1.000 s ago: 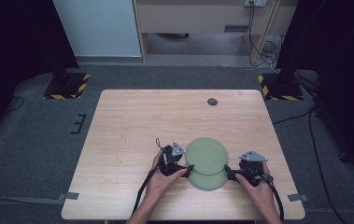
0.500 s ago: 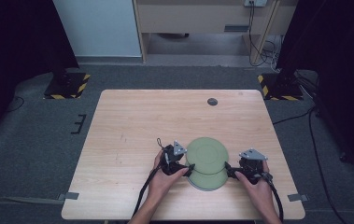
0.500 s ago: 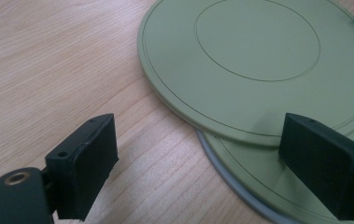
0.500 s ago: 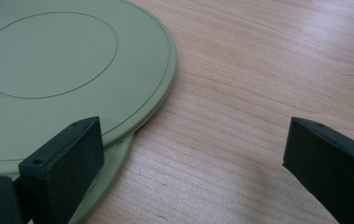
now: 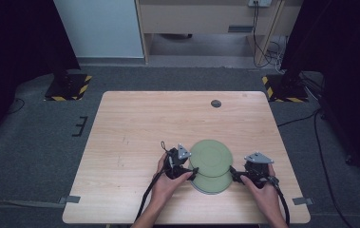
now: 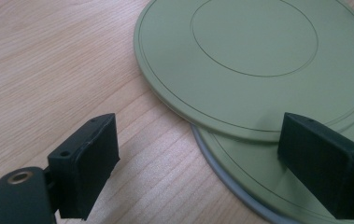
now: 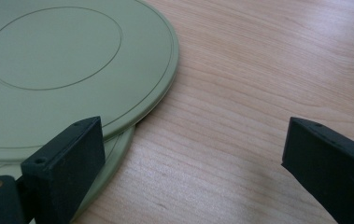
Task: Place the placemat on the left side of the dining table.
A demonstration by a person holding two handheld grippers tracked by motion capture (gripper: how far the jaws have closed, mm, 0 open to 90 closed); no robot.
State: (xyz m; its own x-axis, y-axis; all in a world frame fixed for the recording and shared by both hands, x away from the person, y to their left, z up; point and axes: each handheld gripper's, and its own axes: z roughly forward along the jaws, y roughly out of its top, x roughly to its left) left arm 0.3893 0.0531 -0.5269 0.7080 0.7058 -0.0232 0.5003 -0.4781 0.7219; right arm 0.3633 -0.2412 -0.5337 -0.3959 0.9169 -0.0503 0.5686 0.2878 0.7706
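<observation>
Beneath the upper green plate [image 5: 210, 158], another plate [image 5: 212, 184] half hidden; both grippers' fingers wide apart, empty.

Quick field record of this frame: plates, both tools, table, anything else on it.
plates: two green plates, top plate lying offset on bottom plate, flat on the table
bottom plate: shows a grey rim in the left gripper view
left tool: open, jaws at the left edge of the stack, gripping nothing
right tool: open, jaws at the right edge of the stack, gripping nothing
table: light wood
other: small dark round object near the far edge
</observation>
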